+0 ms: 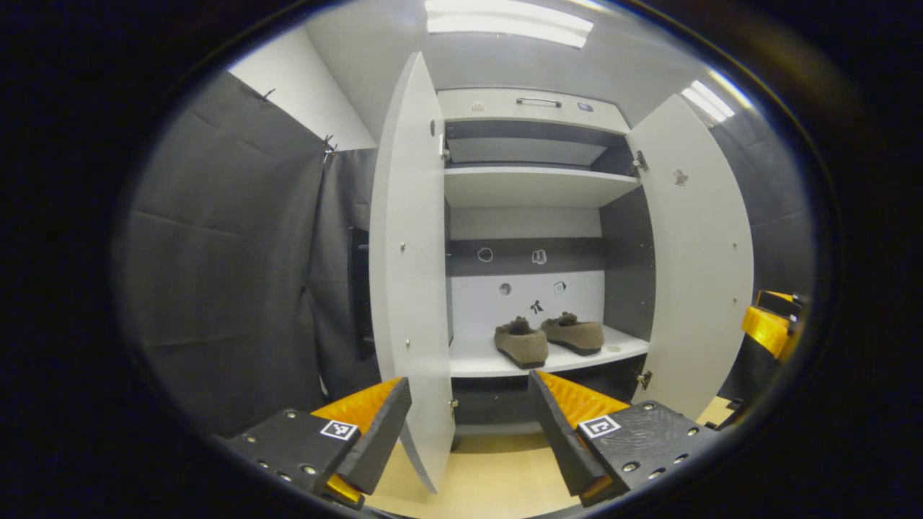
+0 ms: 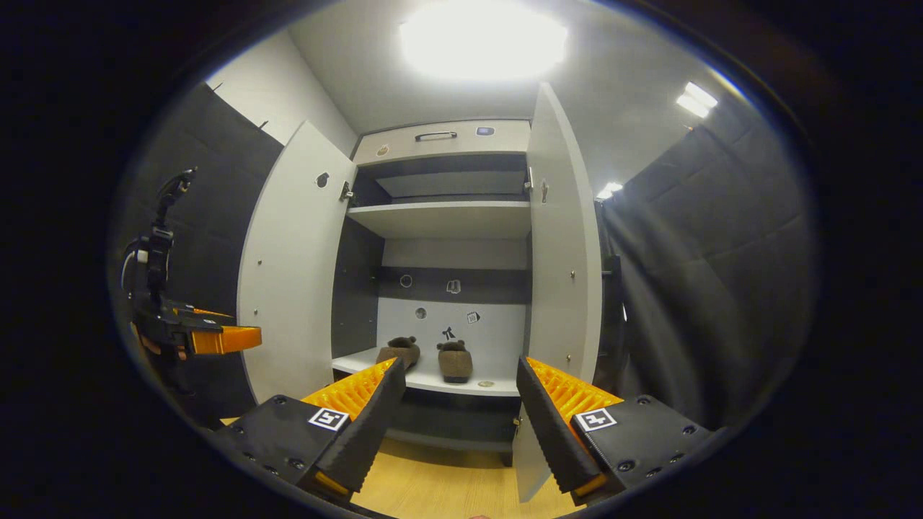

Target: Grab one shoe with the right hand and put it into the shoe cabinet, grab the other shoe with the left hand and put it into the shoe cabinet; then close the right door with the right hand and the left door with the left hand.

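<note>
Ahead of our wide-spread left gripper (image 1: 469, 425) the tall white wooden shoe cabinet (image 1: 533, 187) stands with both doors open. Two brown felt slippers (image 1: 520, 343) (image 1: 575, 333) lie side by side on its lower shelf, long axes running front to back, toes seemingly outward. Our right gripper (image 2: 458, 414) is spread wide too, its fingers either side of the right door's (image 2: 562, 252) edge.

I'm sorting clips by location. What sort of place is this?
Probably a recording booth staged as a home entryway: black cloth walls, a tall white two-door shoe cabinet standing open, and a pair of brown felt slippers on its lower shelf, over a pale wood floor.
</note>
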Demonstrator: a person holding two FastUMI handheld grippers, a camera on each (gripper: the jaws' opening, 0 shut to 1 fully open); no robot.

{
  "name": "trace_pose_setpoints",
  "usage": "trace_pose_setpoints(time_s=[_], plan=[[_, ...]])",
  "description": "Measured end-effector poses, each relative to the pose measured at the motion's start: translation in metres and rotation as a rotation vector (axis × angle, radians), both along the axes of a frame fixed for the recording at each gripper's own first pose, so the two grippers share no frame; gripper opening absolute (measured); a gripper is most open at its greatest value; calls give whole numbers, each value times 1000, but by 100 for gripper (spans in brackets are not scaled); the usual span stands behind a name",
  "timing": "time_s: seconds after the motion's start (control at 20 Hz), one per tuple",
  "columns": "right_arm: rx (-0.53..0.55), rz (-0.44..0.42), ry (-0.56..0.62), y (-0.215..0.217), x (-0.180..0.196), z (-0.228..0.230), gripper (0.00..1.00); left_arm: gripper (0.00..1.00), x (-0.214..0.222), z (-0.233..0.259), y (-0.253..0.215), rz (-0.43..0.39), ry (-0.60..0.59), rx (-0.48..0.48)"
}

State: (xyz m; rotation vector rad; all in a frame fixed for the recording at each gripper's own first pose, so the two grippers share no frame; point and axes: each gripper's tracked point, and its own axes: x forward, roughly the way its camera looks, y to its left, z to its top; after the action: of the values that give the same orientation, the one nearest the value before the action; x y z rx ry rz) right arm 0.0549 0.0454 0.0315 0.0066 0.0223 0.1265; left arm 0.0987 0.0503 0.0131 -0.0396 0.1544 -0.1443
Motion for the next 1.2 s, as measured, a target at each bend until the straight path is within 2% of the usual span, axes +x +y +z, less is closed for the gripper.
trace_pose_setpoints(time_s=[0.1, 0.15, 0.3, 0.6, 0.85, 1.05, 1.2], plan=[[6, 10, -8, 2, -3, 3, 98, 95, -10, 2, 8, 16, -2, 0], [4, 13, -6, 2, -4, 3, 97, 100, -12, 4, 10, 25, -4, -2], [11, 15, 5, -2, -7, 2, 98, 100, -25, 8, 18, 40, -17, -3], [11, -37, 58, -42, -8, 0, 98, 100, -30, 4, 21, 33, -10, 6], [-1, -144, 90, -92, -3, 4, 97, 100, -27, -3, 18, 13, -2, -12], [-23, -298, 96, -146, 8, 13, 98, 100, -25, -8, 21, 9, 8, -7], [-22, -418, 75, -183, 17, 21, 98, 100, -26, -17, 34, 36, 23, 4]])
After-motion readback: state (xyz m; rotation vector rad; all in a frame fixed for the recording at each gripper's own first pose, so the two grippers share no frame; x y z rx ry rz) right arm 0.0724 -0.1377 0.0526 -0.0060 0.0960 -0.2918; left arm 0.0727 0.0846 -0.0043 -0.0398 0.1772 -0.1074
